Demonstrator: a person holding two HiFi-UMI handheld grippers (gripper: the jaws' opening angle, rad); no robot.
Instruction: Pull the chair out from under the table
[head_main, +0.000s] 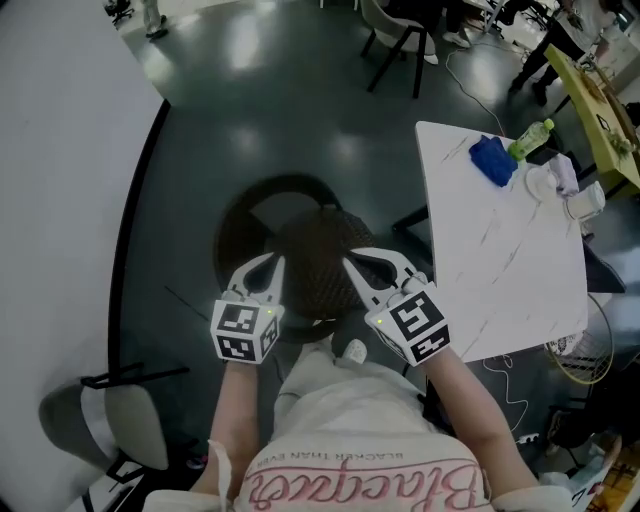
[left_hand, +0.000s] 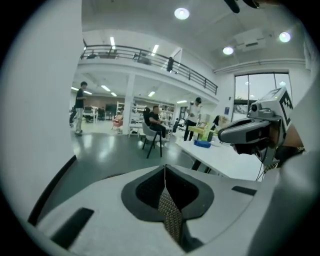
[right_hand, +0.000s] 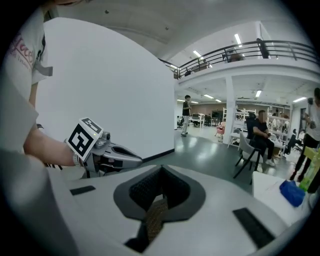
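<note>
head view: dark round chair (head_main: 290, 250) stands on the grey floor (head_main: 300, 130) just left of the white table (head_main: 500, 260), clear of its edge, below both grippers. left gripper (head_main: 273, 264) and right gripper (head_main: 351, 263) hang over the seat, not touching it. neither gripper view shows the chair (both look level across the hall). left gripper view: jaws clenched tip to tip, nothing between; right gripper view: same, pressed together and empty. only the head view shows the blue cloth (head_main: 492, 160) and green bottle (head_main: 530, 138) from above; only the gripper views show the mezzanine railing (left_hand: 150, 60) and a seated person (right_hand: 261, 132).
</note>
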